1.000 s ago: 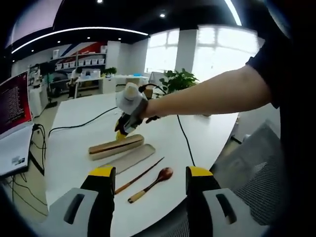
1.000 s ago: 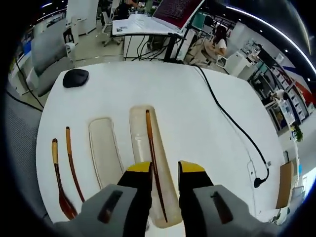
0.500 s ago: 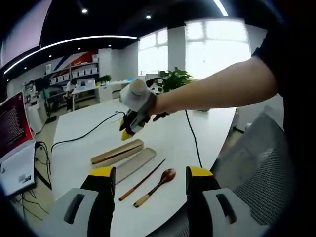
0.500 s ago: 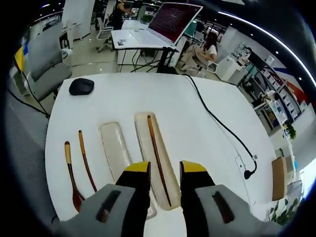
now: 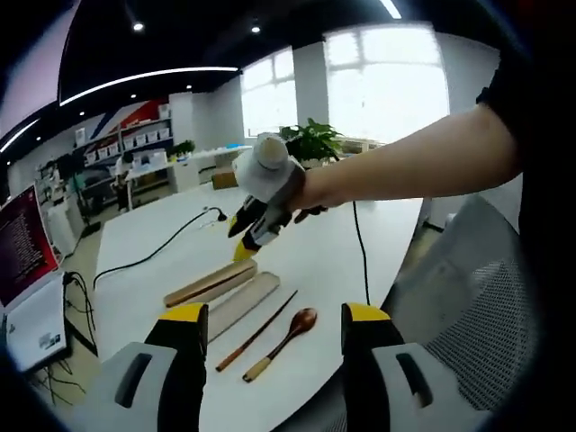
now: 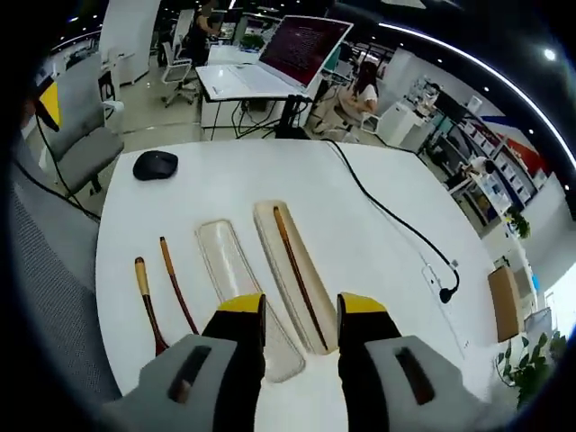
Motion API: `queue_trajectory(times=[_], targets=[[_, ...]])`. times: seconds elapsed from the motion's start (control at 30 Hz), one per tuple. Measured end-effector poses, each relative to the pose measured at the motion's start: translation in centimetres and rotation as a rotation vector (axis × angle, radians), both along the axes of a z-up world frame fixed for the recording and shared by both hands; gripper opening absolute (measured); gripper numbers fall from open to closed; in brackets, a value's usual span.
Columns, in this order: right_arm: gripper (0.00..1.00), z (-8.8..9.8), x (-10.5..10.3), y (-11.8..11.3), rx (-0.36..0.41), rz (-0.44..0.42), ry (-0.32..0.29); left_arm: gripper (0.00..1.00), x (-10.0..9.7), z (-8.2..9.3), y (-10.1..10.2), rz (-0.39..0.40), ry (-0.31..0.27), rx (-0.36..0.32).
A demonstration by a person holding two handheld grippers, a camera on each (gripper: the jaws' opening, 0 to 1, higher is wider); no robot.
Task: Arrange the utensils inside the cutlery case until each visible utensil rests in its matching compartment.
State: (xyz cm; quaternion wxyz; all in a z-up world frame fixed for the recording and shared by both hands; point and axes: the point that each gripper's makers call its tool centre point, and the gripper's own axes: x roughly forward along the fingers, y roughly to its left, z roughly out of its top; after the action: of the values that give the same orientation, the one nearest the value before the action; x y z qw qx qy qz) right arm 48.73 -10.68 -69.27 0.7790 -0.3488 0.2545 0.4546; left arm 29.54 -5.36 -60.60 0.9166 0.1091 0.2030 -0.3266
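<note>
Wooden pieces: we see one chopstick (image 6: 297, 267) lying lengthwise in the case base (image 6: 290, 270); the second chopstick (image 6: 177, 284) and the spoon (image 6: 148, 304) lie loose on the white tabletop (image 6: 378, 270), just beside the lid (image 6: 238, 292).

Case: base and lid sit side by side, both open to view, with the lid between the base and the loose pieces.

Right claw (image 6: 295, 310): we find its jaws parted a moderate way and holding nothing, poised above the near ends of lid and base. In the left view we see the right claw (image 5: 256, 229) raised over the far end of the case, apart from it.

Left claw (image 5: 274, 328): wide and empty, hanging back at the tabletop edge near the spoon (image 5: 281, 339) and chopstick (image 5: 256, 330).

Risk, slip: we judge that the thin, smooth chopstick could roll or pivot out of the jaws if pinched off-centre or near one end.

Risk, nudge: we think a low approach could push the light lid or base and jolt the seated chopstick out.

Risk, wrong slot: we cannot tell any dividers in the base, so we may misplace the spoon.

Risk, edge: the loose pieces lie near the tabletop edge, and we judge that a sideways brush could sweep them off.
</note>
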Motion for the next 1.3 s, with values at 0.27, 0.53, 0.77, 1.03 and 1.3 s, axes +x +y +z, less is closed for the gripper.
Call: queue_trajectory(times=[0.27, 0.53, 0.77, 1.03, 1.3], targets=[[0.3, -0.3, -1.9, -0.8, -0.009, 0.001, 0.005, 0.64, 0.0, 0.3, -0.1, 0.005, -0.006, -0.012], [0.31, 0.0, -3.5, -1.5, 0.006, -0.01, 0.011, 0.64, 0.0, 0.3, -0.1, 0.007, -0.014, 0.001], [0.31, -0.1, -4.6, -2.2, 0.009, -0.016, 0.022, 0.64, -0.1, 0.3, -0.2, 0.001, -0.014, -0.004], [0.32, -0.9, -6.2, -2.7, 0.019, -0.018, 0.053, 0.64, -0.1, 0.3, -0.2, 0.002, -0.012, -0.009], [0.32, -1.6, -7.2, -2.5, 0.02, -0.002, 0.071, 0.63, -0.3, 0.6, -0.4, -0.005, -0.024, -0.019]])
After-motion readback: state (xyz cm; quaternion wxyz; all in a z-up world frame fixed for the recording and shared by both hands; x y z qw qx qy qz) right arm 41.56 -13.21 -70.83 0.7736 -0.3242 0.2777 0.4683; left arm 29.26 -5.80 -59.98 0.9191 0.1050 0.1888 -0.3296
